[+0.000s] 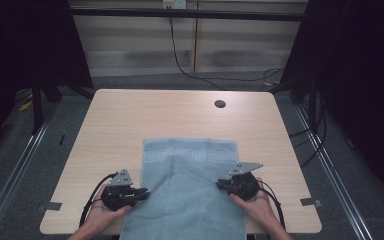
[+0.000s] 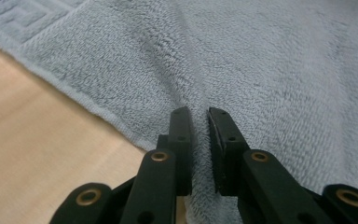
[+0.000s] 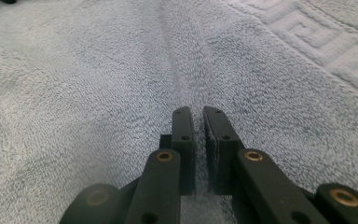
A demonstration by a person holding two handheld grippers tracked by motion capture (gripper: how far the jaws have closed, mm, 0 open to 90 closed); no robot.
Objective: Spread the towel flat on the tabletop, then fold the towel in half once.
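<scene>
Left tool (image 1: 142, 192): lower left of the high view, jaws nearly together, pinching a ridge of the towel (image 1: 190, 190) at its left edge; in the left tool view the pads (image 2: 182, 135) squeeze a raised fold of terry between them.
Right tool (image 1: 221, 184): lower right of centre in the high view, jaws likewise almost closed on a pleat at the towel's right edge; right tool view shows cloth pinched up betw. the pads (image 3: 184, 135).
Why held so: both grips sit opposite each other at mid-length, prob. to lift or fold the cloth evenly w/o it skewing.
Towel: pale blue, key-pattern border band (image 1: 190, 156) at the far end; lies lengthwise at bottom centre, near end hanging over the front edge; middle humped up betw. the two tools.
Tabletop (image 1: 130, 115): light wood, round cable hole (image 1: 220, 104) at upper right; far half bare.
Hands: a hand (image 1: 102, 212) behind each tool, entering from the bottom edge.
</scene>
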